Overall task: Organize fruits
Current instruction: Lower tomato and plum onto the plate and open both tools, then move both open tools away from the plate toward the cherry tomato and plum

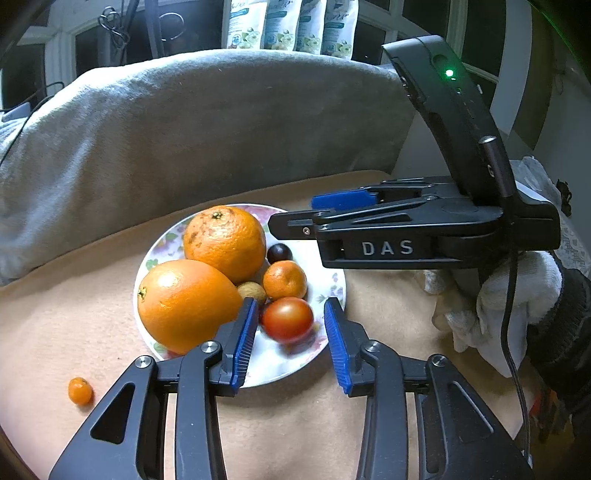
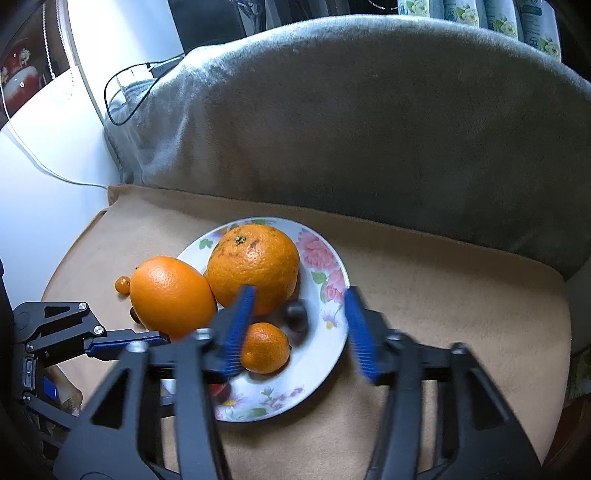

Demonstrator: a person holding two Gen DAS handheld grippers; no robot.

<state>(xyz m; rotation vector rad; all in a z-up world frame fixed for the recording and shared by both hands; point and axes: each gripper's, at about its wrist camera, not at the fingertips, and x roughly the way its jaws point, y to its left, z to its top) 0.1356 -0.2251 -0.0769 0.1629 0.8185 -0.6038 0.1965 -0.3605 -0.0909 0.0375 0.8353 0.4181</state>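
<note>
A floral plate point(image 1: 332, 291) point(image 2: 325, 280) on a beige blanket holds two big oranges point(image 1: 225, 242) point(image 1: 184, 302), a small mandarin point(image 1: 284, 278) point(image 2: 266, 347), a walnut point(image 1: 253, 291), a dark plum point(image 1: 279, 253) point(image 2: 295, 314) and a red tomato point(image 1: 288, 319). My left gripper point(image 1: 291, 332) is open at the plate's near rim; the blurred tomato lies between its blue pads, and neither pad presses on it. My right gripper point(image 2: 299, 328) point(image 1: 295, 212) is open over the plate's right side, above the blurred plum. A tiny kumquat point(image 1: 80, 390) point(image 2: 122, 285) lies off the plate to the left.
A grey cushion point(image 1: 207, 122) point(image 2: 369, 122) rises behind the blanket point(image 1: 55, 314). A white-gloved hand point(image 1: 517, 295) holds the right gripper. Cables point(image 2: 122, 96) trail over the cushion's left end. Packets point(image 1: 291, 26) stand at the back.
</note>
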